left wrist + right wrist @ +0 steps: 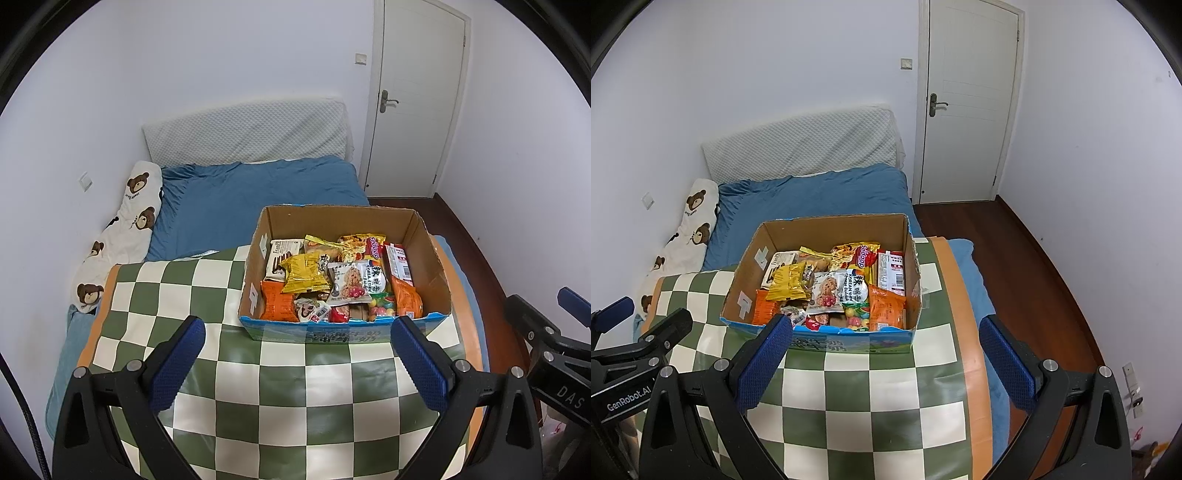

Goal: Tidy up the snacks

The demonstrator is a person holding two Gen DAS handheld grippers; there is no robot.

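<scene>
An open cardboard box (432, 266) (746, 273) stands on the green-and-cream checkered cloth (288, 387) (857, 384). It holds several snack packets: a yellow packet (304, 273) (788, 282), an orange packet (277, 306) (886, 308), a white Korean-print packet (354, 282) (855, 288) and a red-and-white packet (399, 264) (892, 271). My left gripper (297, 328) is open just short of the box's near wall, with nothing between its fingers. My right gripper (886, 328) is open too, empty, its left fingertip in front of the box's near wall.
The checkered table is pushed against a bed with a blue cover (258, 195) (812, 195), a bear-print pillow (125, 236) and a white quilted cushion (247, 136). A closed white door (413, 103) (967, 103) and dark wood floor (1034, 266) lie to the right.
</scene>
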